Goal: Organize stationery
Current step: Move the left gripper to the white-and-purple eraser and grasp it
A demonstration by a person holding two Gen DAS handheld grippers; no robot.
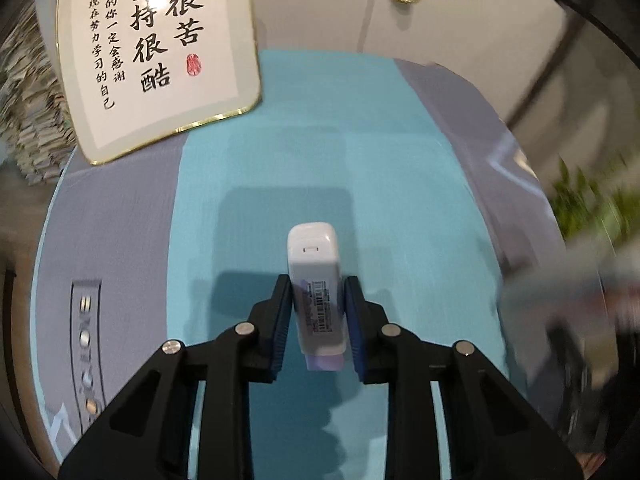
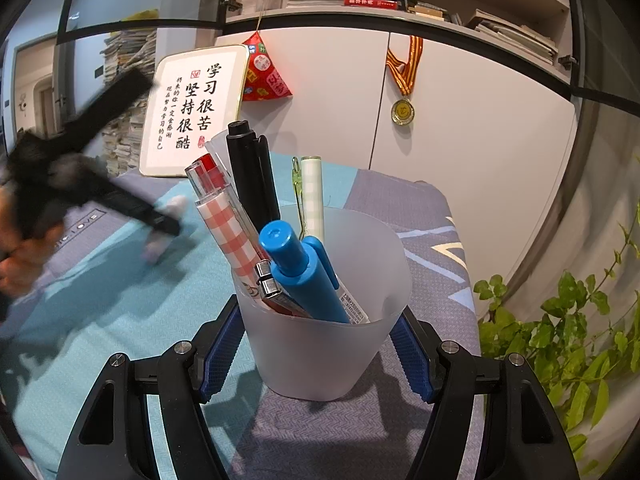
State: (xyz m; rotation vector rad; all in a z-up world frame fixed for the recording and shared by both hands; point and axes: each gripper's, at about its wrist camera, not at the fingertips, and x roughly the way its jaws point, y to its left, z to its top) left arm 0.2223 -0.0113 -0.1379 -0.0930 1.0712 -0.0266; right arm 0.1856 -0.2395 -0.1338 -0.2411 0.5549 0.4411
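My left gripper point(image 1: 318, 300) is shut on a white correction-tape dispenser point(image 1: 314, 272) with a barcode label and a lilac end, held above the turquoise cloth point(image 1: 304, 152). In the right wrist view the left gripper point(image 2: 160, 220) shows blurred at the left with the dispenser in it. My right gripper point(image 2: 320, 344) is shut on a frosted plastic pen cup point(image 2: 324, 340) standing on the cloth. The cup holds a blue marker point(image 2: 304, 272), a black pen point(image 2: 252, 176), a red-checked pen point(image 2: 228, 224), a green-checked pen point(image 2: 312, 196) and others.
A framed calligraphy board point(image 1: 160, 52) leans at the back left, also in the right wrist view point(image 2: 192, 112). White cabinet doors with a hung medal point(image 2: 402, 110) stand behind. A green plant point(image 2: 568, 340) is at the table's right edge. Paper stacks point(image 2: 128, 92) stand at the far left.
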